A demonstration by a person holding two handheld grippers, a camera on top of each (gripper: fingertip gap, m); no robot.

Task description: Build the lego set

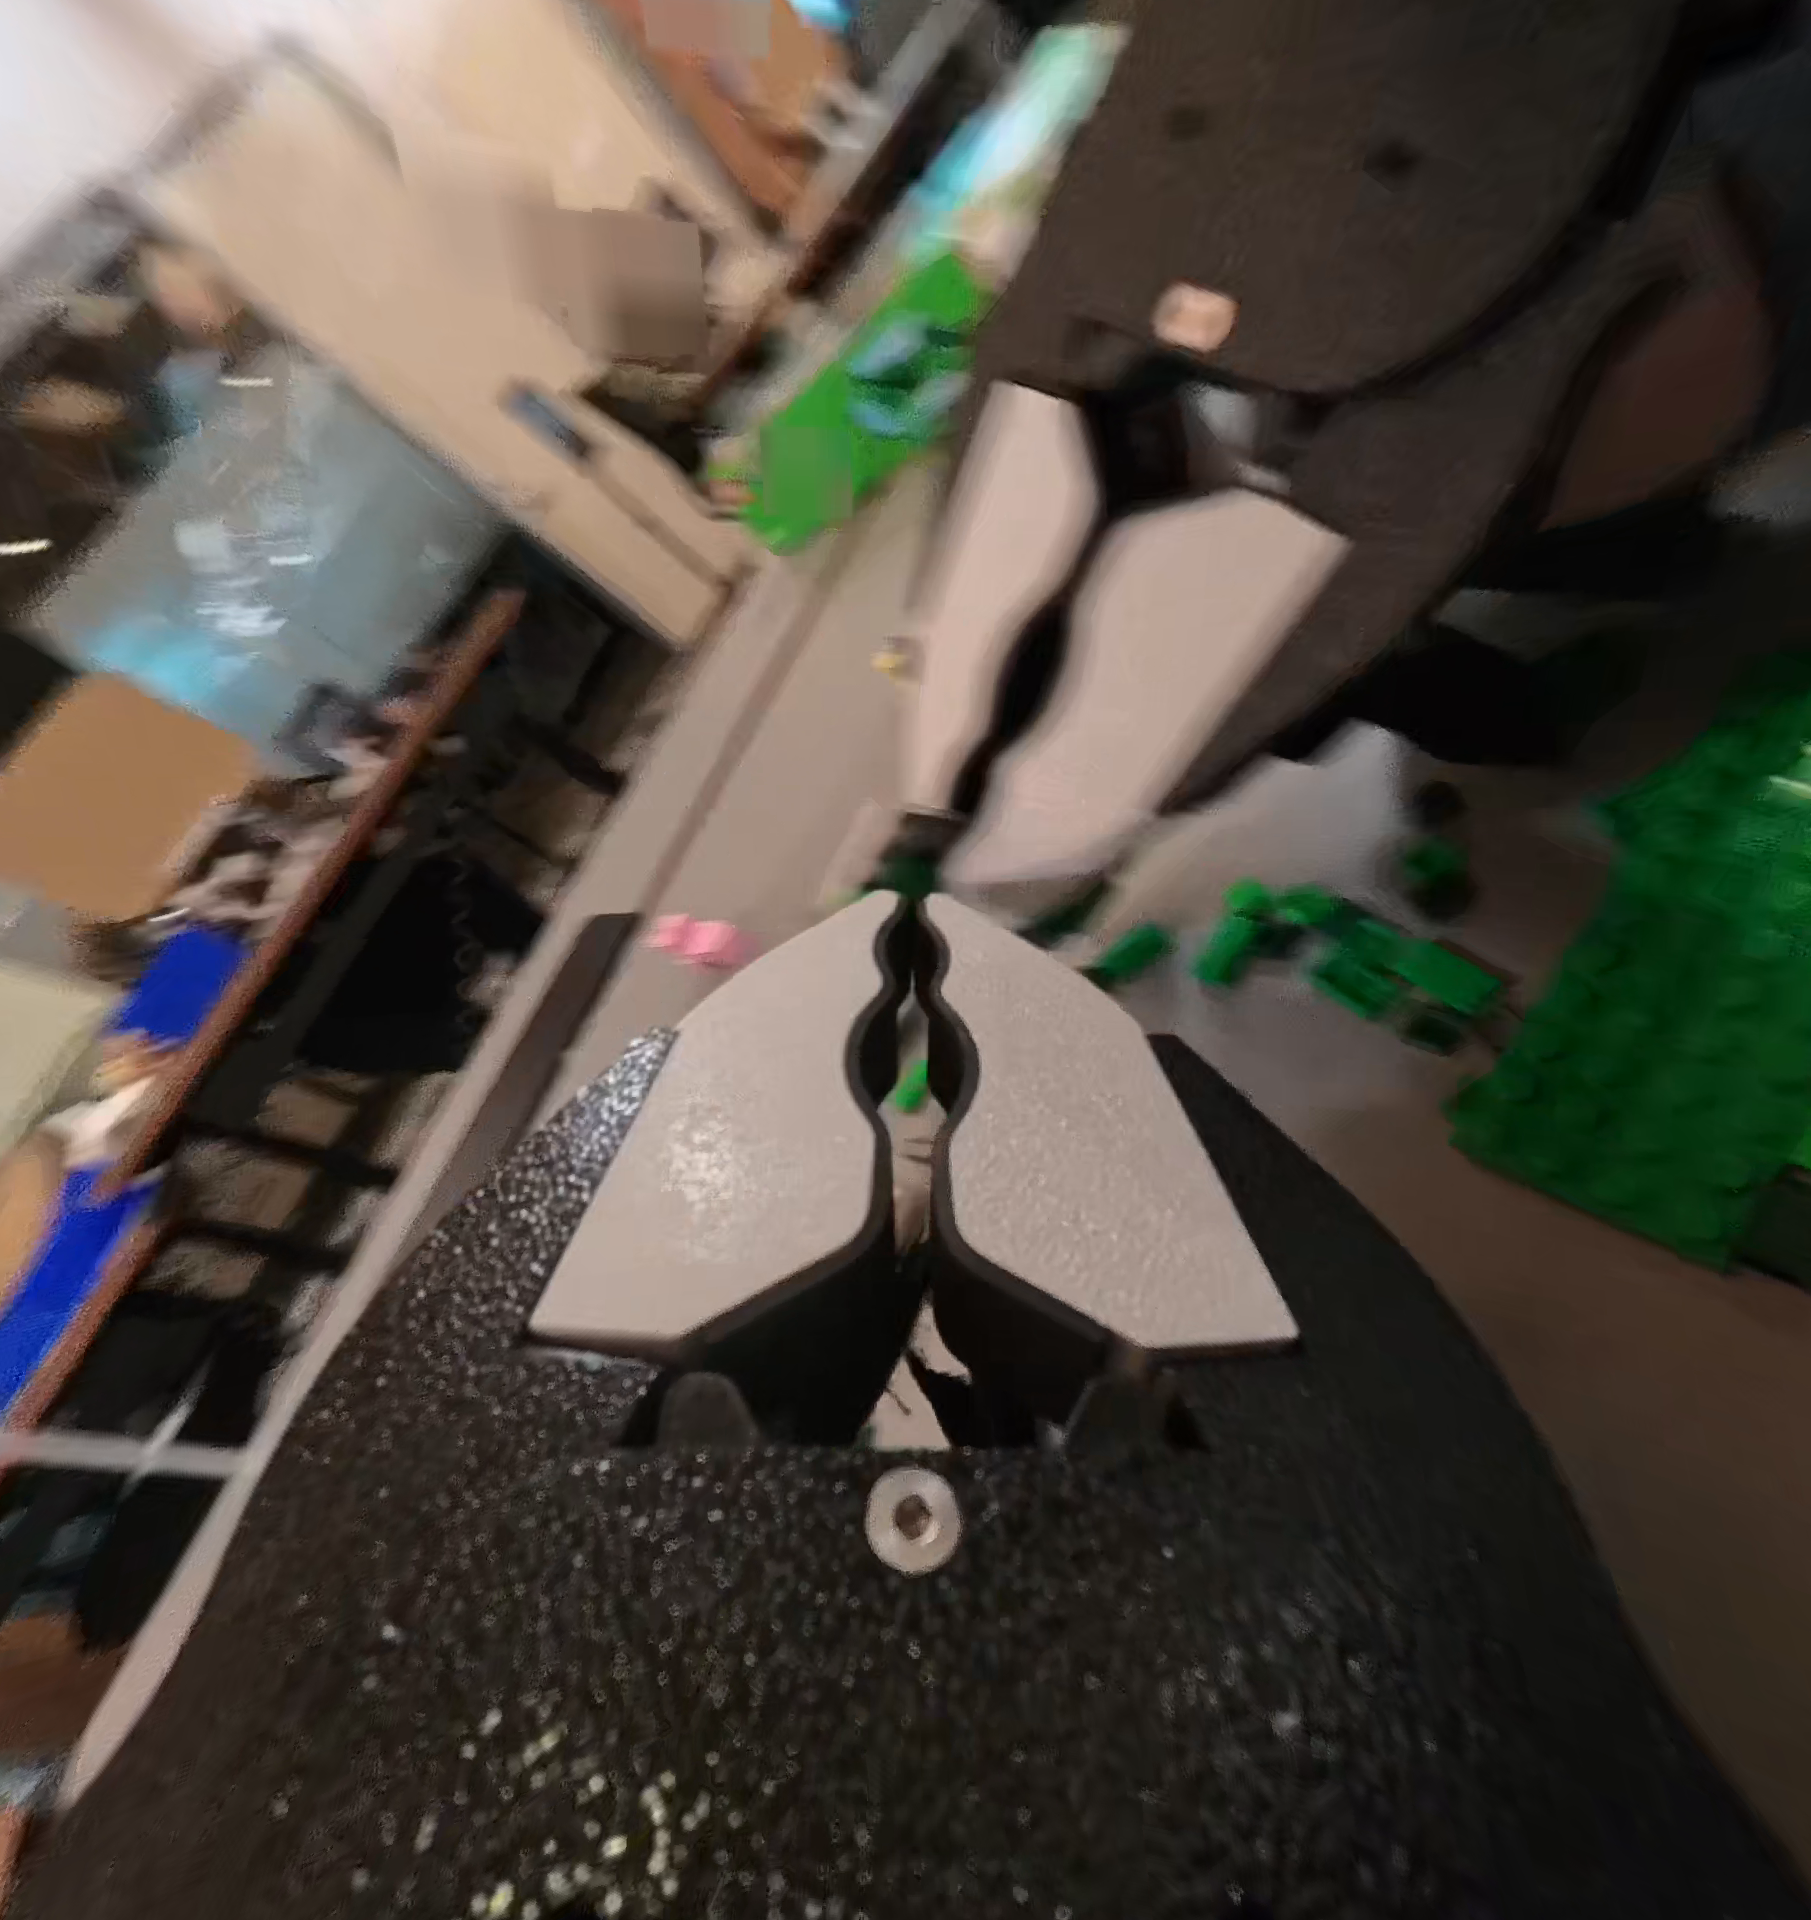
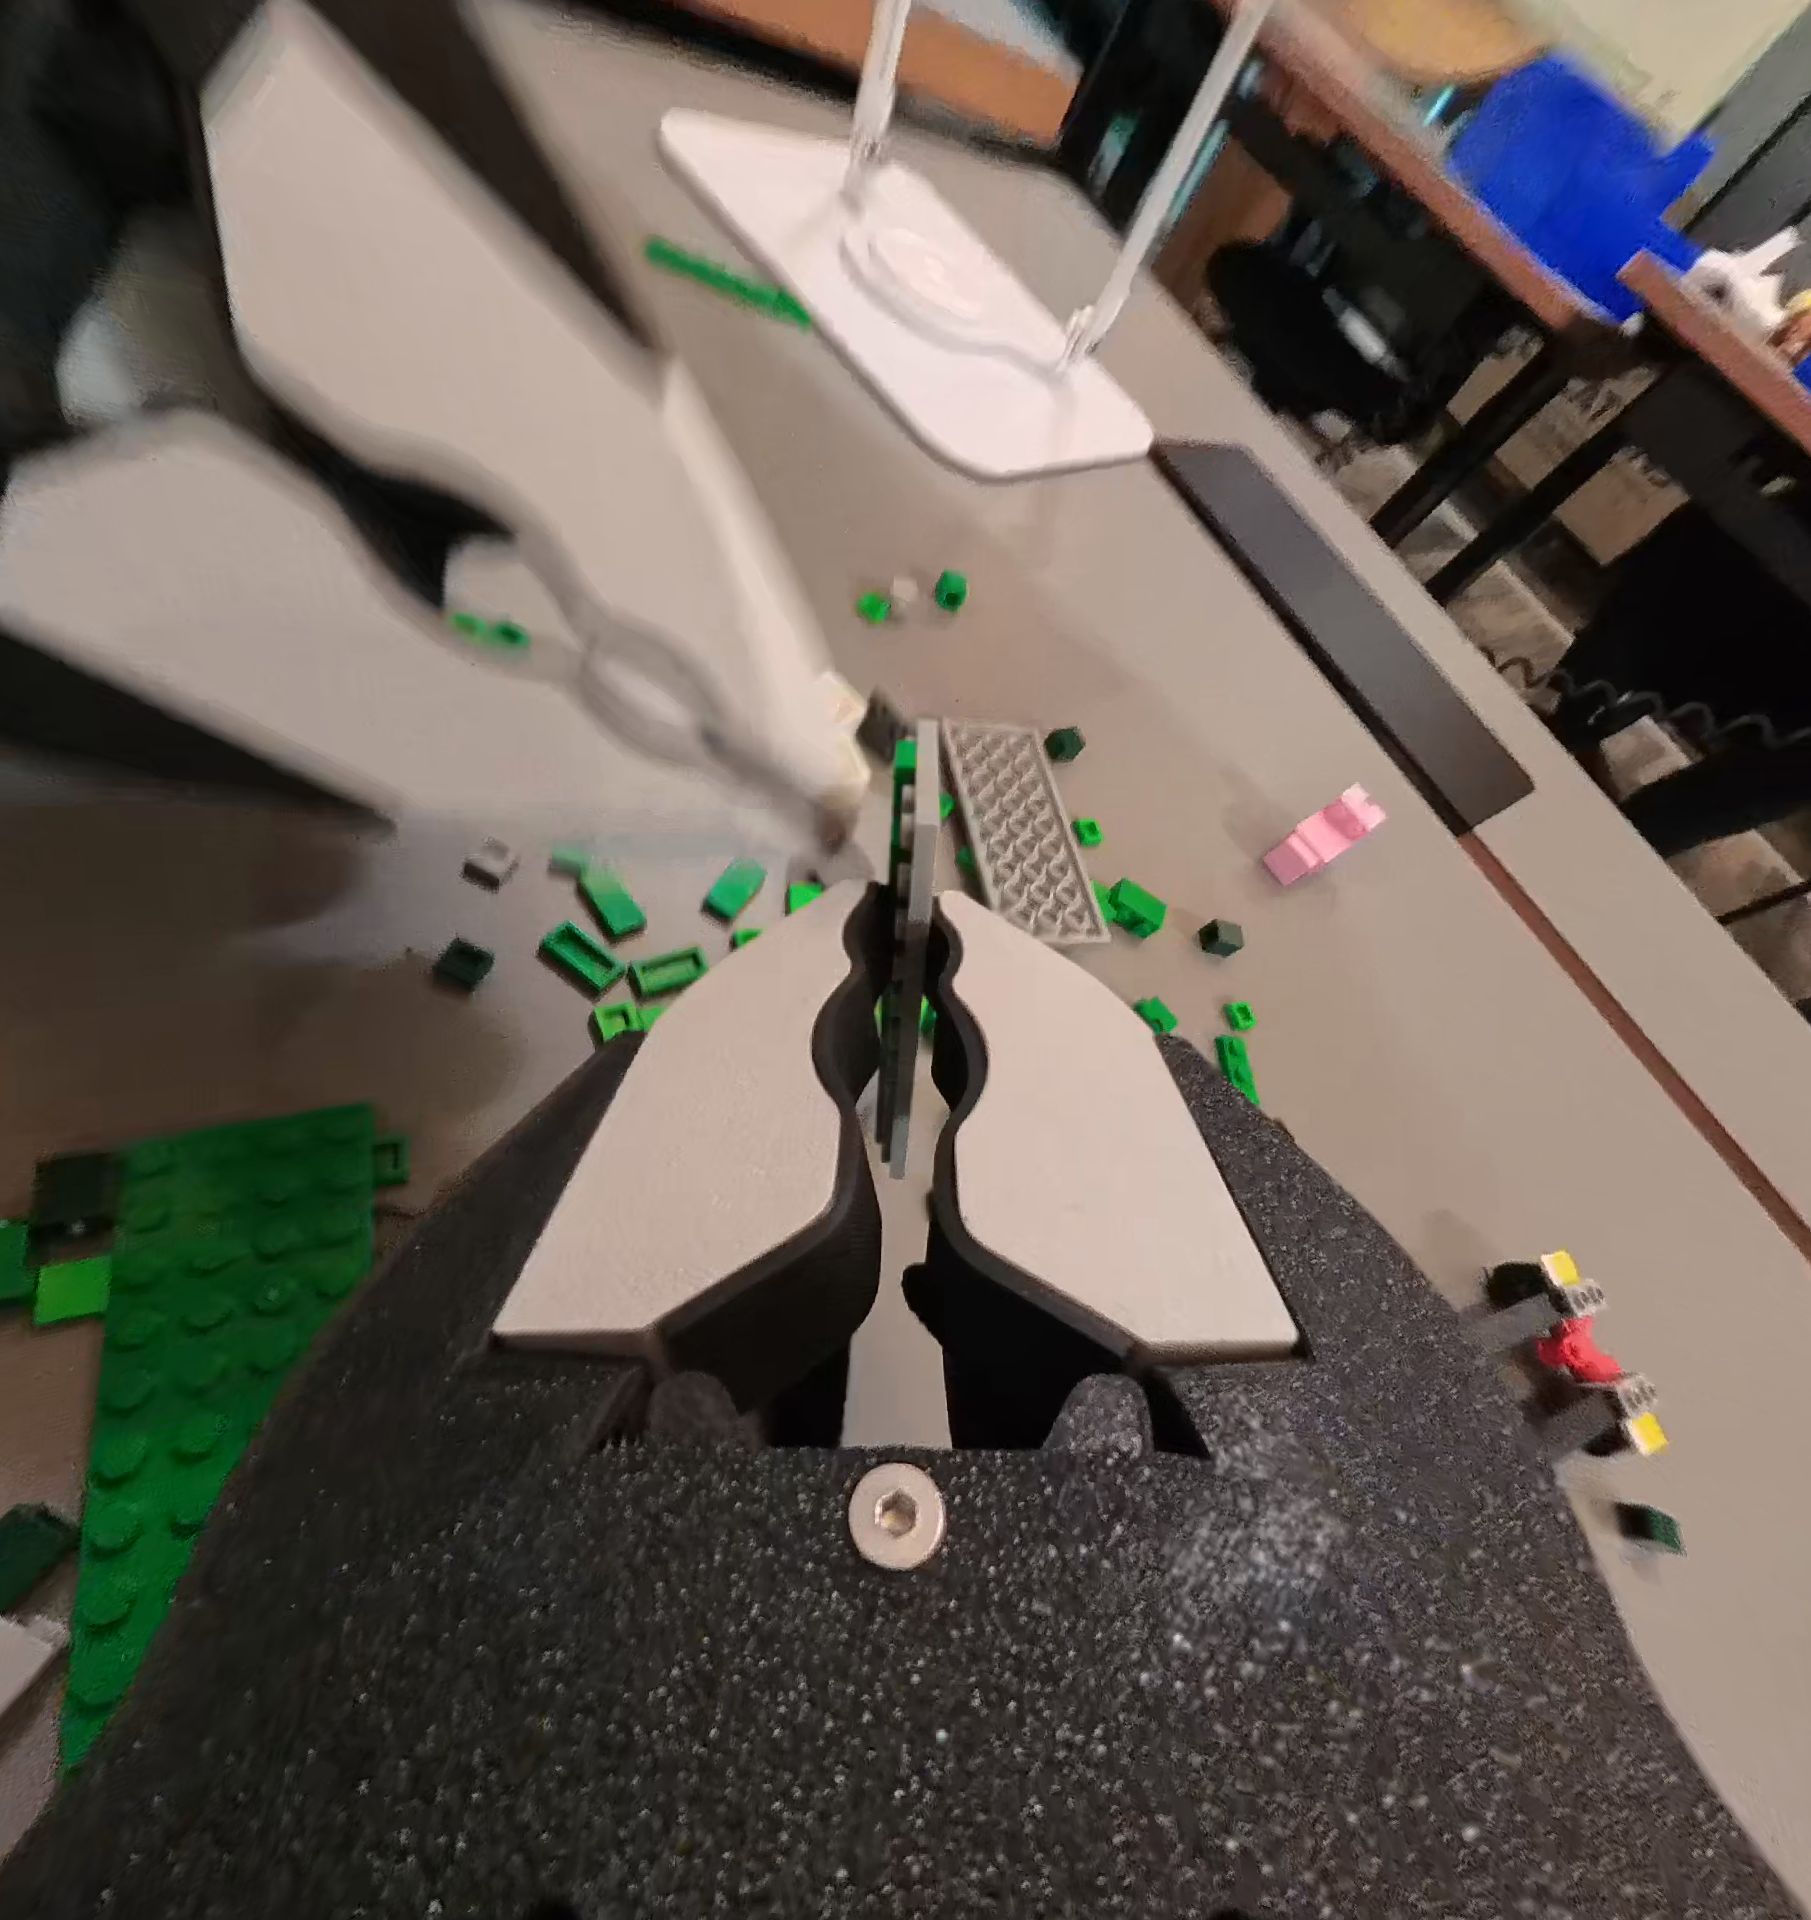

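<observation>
My right gripper (image 2: 911,914) is shut on a thin grey plate (image 2: 920,831) with green bricks on its left face, held edge-on above the table. My left gripper (image 1: 909,912) is shut, and its tips (image 2: 841,774) meet the far end of that plate. A small dark and green piece (image 1: 916,852) sits right at the left tips; blur hides whether it is pinched. The right gripper's fingers (image 1: 1119,665) reach down from above in the left wrist view. A green baseplate (image 2: 205,1299) lies at the near left.
A grey grid plate (image 2: 1026,831) lies flat beyond the right fingers. Loose green bricks (image 2: 620,935) are scattered around. A pink piece (image 2: 1322,836), a white stand base (image 2: 911,301) and a small black, red and yellow assembly (image 2: 1576,1361) are on the table. The table edge (image 2: 1607,987) runs along the right. The pink piece (image 2: 1322,836) is about 20 cm from both grippers' fingertips. Seen from the left wrist view (image 1: 698,935) as well.
</observation>
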